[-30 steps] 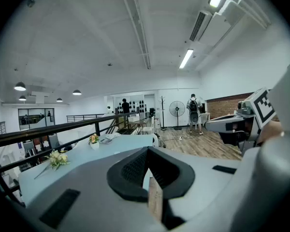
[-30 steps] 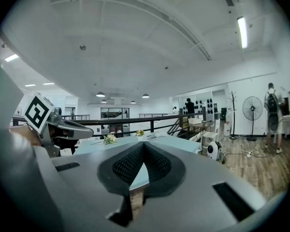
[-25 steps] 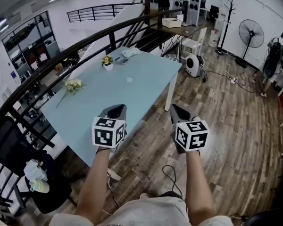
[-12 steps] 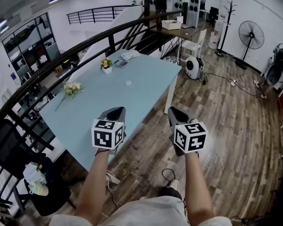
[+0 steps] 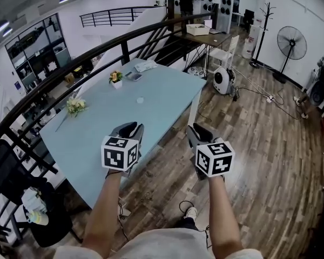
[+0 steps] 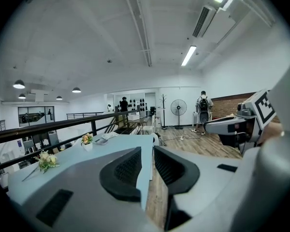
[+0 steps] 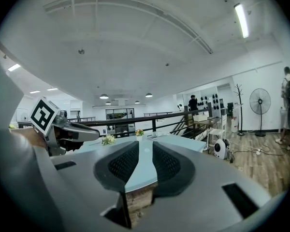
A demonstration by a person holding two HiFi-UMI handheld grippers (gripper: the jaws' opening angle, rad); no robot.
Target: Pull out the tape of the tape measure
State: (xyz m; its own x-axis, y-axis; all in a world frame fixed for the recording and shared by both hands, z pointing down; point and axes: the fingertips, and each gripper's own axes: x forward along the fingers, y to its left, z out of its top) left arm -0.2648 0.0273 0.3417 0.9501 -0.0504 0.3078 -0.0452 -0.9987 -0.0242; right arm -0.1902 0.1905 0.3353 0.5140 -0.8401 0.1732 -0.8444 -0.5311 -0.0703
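1. not started: the left gripper [image 6: 147, 164] and right gripper [image 7: 145, 162] are empty, their jaws opening to a narrow gap.
2. tape measure unclear; maybe the small round thing [image 5: 140, 100] on the table [image 5: 97, 128], well ahead of both.
3. left to do: reach, grip, pull.

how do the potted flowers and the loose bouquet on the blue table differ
The potted flowers stand upright in a small white pot; the bouquet lies flat on the table. The potted flowers look yellow-orange, the bouquet pale. The potted flowers sit farther back in the head view than the bouquet. Both rest near the same long edge of the light blue table.
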